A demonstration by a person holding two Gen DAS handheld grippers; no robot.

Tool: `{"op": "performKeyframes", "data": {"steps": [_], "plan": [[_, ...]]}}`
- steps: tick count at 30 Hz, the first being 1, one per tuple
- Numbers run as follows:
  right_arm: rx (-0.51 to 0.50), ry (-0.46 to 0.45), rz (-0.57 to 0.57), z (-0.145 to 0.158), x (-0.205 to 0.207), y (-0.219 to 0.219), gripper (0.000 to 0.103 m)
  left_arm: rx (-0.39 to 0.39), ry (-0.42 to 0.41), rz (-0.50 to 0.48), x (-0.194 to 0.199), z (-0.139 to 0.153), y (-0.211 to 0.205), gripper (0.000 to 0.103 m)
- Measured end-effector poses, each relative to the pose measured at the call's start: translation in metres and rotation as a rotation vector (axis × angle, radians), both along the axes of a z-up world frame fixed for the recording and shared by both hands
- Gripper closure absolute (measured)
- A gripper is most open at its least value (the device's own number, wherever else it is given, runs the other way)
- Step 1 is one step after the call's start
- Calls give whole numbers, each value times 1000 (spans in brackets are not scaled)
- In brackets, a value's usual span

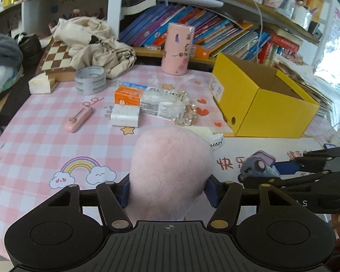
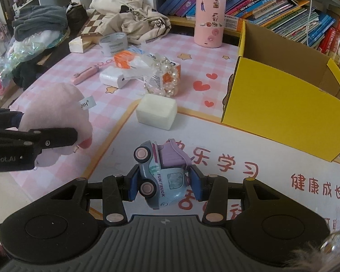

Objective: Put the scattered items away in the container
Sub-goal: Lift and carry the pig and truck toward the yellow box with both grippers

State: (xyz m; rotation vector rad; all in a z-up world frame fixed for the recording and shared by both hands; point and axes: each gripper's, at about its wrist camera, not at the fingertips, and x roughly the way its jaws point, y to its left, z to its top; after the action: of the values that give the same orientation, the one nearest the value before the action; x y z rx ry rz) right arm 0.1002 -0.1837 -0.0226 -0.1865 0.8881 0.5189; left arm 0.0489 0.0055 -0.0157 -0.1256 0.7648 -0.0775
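Fuzzy rounded pink plush toy point(image 1: 170, 172)

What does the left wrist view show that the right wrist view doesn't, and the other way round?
Only the left wrist view: the rainbow print on the tablecloth.

Only the right wrist view: the whole cream block and the toy truck's "FUN TRUCK" lettering.

Both: the yellow box, pink cylinder, tape roll, pink plush in the left gripper and the truck in the right gripper.
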Motion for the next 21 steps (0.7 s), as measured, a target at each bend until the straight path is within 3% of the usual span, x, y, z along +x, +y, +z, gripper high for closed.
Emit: {"op": "performKeyframes", "data": {"steps": [21], "plan": [[32,-53,-160,10,-52,-14,61,-11,-52,-129,-32,10,-3,41]]}}
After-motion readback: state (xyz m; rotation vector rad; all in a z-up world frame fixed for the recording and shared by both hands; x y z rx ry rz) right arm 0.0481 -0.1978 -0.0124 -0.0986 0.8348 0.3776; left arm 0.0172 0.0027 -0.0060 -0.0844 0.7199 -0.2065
